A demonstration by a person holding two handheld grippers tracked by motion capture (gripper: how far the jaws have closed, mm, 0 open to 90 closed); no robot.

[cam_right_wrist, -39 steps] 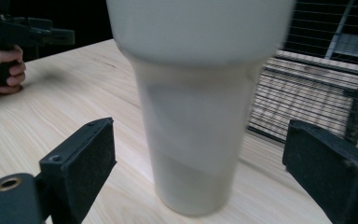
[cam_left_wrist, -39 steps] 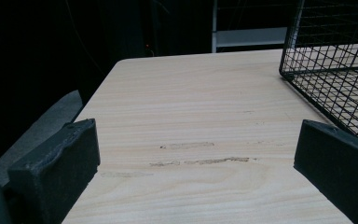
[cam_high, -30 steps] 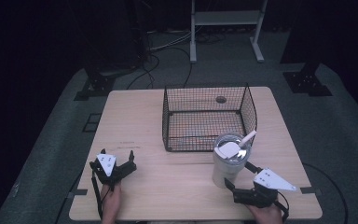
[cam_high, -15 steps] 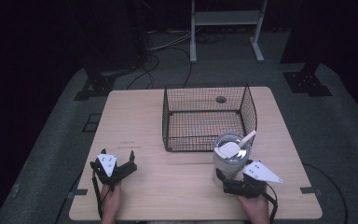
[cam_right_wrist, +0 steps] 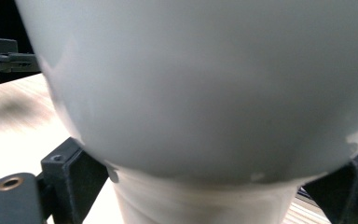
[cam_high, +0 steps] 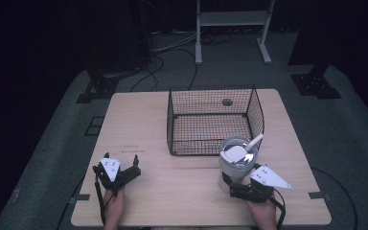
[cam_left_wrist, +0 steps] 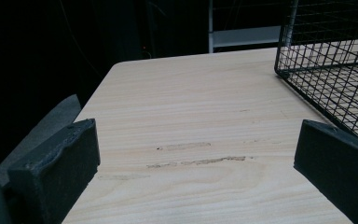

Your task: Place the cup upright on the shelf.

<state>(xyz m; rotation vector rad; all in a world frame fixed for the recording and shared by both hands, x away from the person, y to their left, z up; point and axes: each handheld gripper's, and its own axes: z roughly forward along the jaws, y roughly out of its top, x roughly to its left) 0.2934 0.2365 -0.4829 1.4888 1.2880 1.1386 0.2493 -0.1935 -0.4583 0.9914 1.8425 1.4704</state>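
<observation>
High view: right gripper (cam_high: 231, 184) has slid in from five o'clock, its jaws now bracketing the cup (cam_high: 237, 162) just outside the basket (cam_high: 172, 125); whether they pinch yet is unclear. Left gripper (cam_high: 120, 160) rests agape, empty.

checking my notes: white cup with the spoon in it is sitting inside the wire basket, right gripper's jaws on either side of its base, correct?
Not quite. The white cup stands on the table just outside the wire basket's near wall, as the high view shows. The rest holds: the right gripper has its jaws either side of the cup's base.
</observation>
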